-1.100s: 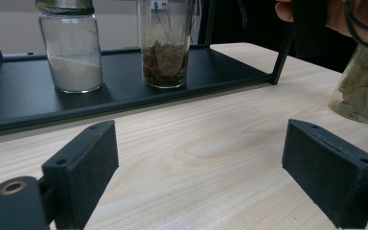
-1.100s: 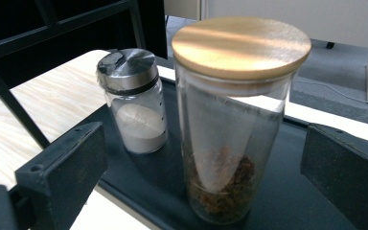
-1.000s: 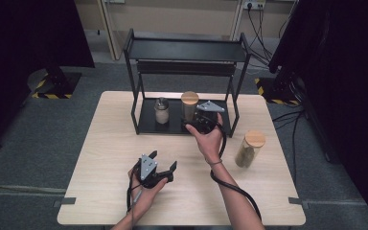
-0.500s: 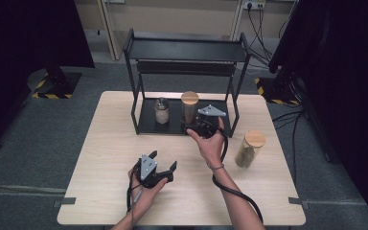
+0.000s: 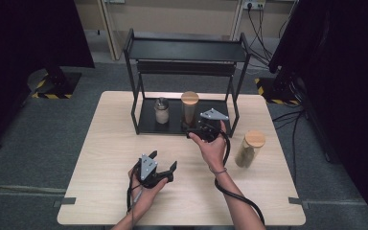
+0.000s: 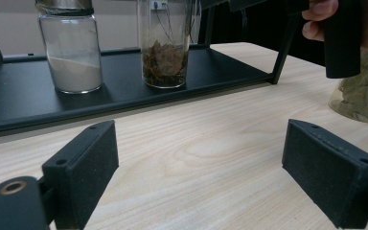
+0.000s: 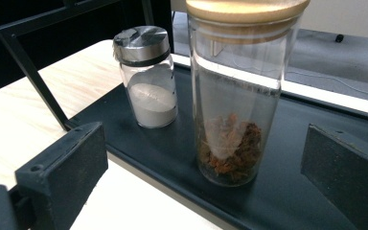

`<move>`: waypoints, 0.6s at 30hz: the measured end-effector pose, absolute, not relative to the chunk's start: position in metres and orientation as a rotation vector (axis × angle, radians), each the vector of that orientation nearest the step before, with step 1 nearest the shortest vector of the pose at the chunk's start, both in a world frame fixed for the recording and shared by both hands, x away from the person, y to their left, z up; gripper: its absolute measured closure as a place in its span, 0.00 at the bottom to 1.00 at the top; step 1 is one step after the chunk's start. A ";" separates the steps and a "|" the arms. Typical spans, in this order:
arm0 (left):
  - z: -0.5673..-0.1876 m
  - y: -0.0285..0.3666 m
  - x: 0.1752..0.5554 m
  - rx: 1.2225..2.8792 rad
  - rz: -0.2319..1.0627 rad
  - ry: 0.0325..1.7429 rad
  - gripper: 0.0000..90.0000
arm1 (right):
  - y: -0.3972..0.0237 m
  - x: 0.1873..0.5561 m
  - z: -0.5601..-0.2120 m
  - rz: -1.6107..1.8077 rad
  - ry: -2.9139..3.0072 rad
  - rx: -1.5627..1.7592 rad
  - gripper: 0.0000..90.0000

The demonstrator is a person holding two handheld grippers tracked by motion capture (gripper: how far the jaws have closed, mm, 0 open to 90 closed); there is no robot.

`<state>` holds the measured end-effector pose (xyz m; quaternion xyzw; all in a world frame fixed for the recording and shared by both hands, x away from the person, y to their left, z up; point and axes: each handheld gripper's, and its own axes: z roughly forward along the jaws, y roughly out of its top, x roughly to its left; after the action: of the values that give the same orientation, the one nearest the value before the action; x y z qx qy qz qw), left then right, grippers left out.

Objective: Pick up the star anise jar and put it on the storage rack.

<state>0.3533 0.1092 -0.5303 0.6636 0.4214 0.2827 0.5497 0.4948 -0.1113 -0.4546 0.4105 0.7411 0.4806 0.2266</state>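
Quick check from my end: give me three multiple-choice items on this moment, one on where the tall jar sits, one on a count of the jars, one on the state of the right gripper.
1. Where does the tall jar with the wooden lid stand?
A. on the rack's bottom shelf
B. on the rack's top shelf
C. on the floor

2. How many jars are in the high view?
A. one
B. three
C. five

3. How is the right gripper?
A. shut on the tall jar
B. shut on nothing
C. open, its fingers apart in front of the jar

Answers: 1 A, it stands on the black bottom shelf beside the shaker jar. 2 B, two on the shelf plus the jar on the table. 3 C, both fingers stand wide of the glass.
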 end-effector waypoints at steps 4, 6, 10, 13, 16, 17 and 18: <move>-0.530 0.109 0.353 1.570 0.668 0.999 0.13 | -0.112 0.492 -0.457 1.320 2.049 1.126 0.03; -0.530 0.109 0.353 1.570 0.669 0.998 0.13 | -0.113 0.490 -0.458 1.319 2.051 1.126 0.03; -0.530 0.109 0.353 1.570 0.669 0.998 0.13 | -0.114 0.487 -0.460 1.322 2.053 1.128 0.03; -0.530 0.109 0.353 1.570 0.668 0.999 0.13 | -0.116 0.484 -0.463 1.322 2.057 1.129 0.03; -0.530 0.109 0.353 1.570 0.669 0.999 0.13 | -0.118 0.483 -0.465 1.324 2.058 1.134 0.03; -0.530 0.109 0.353 1.571 0.669 0.999 0.13 | -0.118 0.482 -0.465 1.324 2.059 1.136 0.03; -0.530 0.109 0.353 1.571 0.669 0.999 0.13 | -0.119 0.481 -0.466 1.323 2.060 1.135 0.03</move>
<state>0.3534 0.1092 -0.5302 0.6637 0.4218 0.2825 0.5494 0.4813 -0.1190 -0.4659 0.4103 0.7448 0.4783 0.2195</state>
